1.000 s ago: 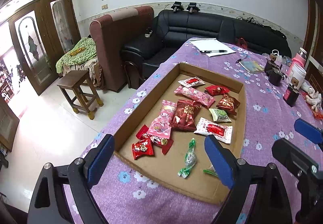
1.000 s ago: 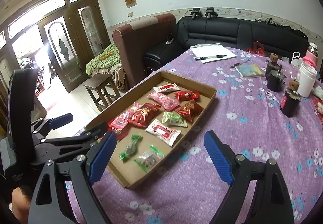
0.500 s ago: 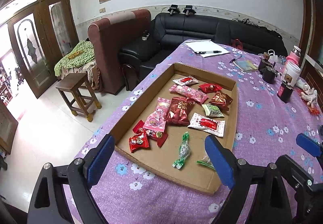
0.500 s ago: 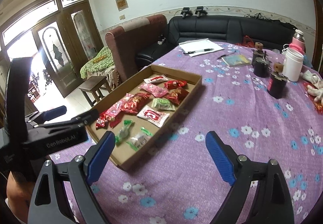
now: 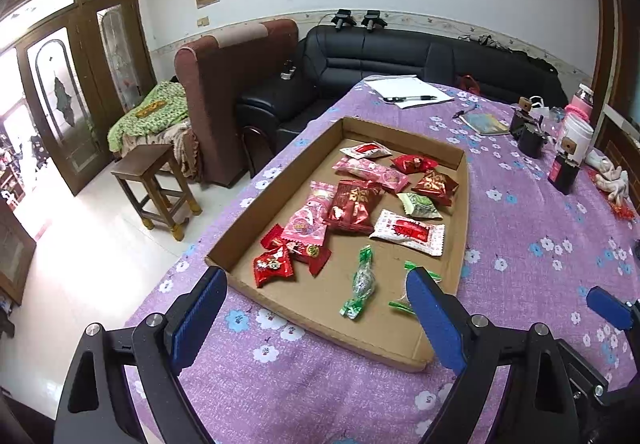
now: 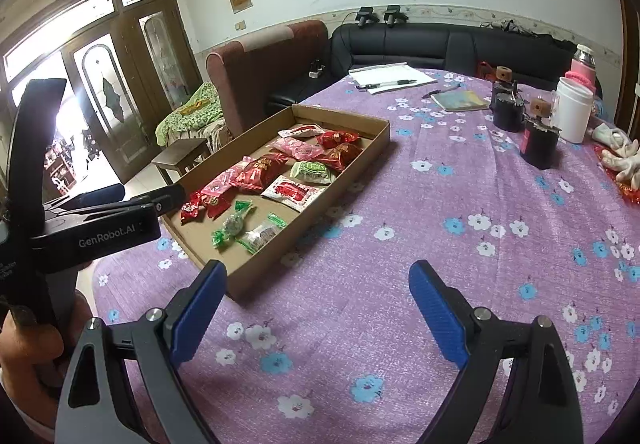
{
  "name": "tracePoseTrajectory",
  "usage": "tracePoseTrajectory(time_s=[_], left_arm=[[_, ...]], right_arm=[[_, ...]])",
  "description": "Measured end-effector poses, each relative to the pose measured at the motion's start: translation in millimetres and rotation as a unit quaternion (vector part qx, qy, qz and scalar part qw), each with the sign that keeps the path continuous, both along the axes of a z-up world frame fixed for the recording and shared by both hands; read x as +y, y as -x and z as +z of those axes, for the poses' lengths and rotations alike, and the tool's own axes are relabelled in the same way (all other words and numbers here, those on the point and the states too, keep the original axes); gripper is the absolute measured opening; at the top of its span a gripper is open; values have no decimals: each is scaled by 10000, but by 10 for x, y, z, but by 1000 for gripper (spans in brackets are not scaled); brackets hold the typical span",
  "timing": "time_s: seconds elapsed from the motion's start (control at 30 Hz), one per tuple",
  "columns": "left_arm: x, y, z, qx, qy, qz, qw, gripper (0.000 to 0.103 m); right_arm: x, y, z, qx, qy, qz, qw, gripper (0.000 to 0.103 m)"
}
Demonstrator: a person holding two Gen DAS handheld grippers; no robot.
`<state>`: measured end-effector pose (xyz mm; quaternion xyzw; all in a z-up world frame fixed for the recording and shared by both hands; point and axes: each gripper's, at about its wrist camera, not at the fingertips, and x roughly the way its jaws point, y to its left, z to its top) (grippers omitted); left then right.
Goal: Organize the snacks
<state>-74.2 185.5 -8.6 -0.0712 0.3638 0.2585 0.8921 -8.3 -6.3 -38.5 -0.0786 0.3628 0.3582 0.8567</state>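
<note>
A shallow cardboard tray (image 5: 460, 212) (image 6: 360, 160) lies on the purple flowered tablecloth and holds several wrapped snacks: red packets (image 5: 354, 204), pink packets (image 5: 308, 222), a white-and-red packet (image 5: 408, 232), a green packet (image 5: 420, 206) and green-ended candies (image 5: 360, 284). My left gripper (image 5: 316, 316) is open and empty, hovering above the tray's near edge. My right gripper (image 6: 316, 308) is open and empty, above bare cloth to the right of the tray. The left gripper's body shows in the right wrist view (image 6: 100, 228).
Dark jars (image 6: 540, 144), a white cup (image 6: 574, 110), a pink flask (image 6: 582, 68), a notebook (image 6: 460, 100) and paper with a pen (image 6: 390, 78) stand at the table's far side. A wooden stool (image 5: 156, 184), armchair and black sofa stand beyond the table's left edge.
Both grippers have pulled back and up from the tray, which now sits farther off in both views. Both stay open and empty. The snacks have not moved.
</note>
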Motion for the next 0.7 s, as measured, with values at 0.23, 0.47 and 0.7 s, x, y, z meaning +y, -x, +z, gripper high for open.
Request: tracePoseTrajectory(time_s=[0.23,0.47,0.7], left_arm=[[-65,49,37,-68,-64,-7,10000,94],[-106,52,83,-138,-64,-50,9999,94],[-165,70,140,-272,-235,-101,9993,99]], right_arm=[[40,-15,5,-84,78,102,9999,92],[63,23,36,-168,67,198,9996,92],[58,19,49,-171,67,174,9997,92]])
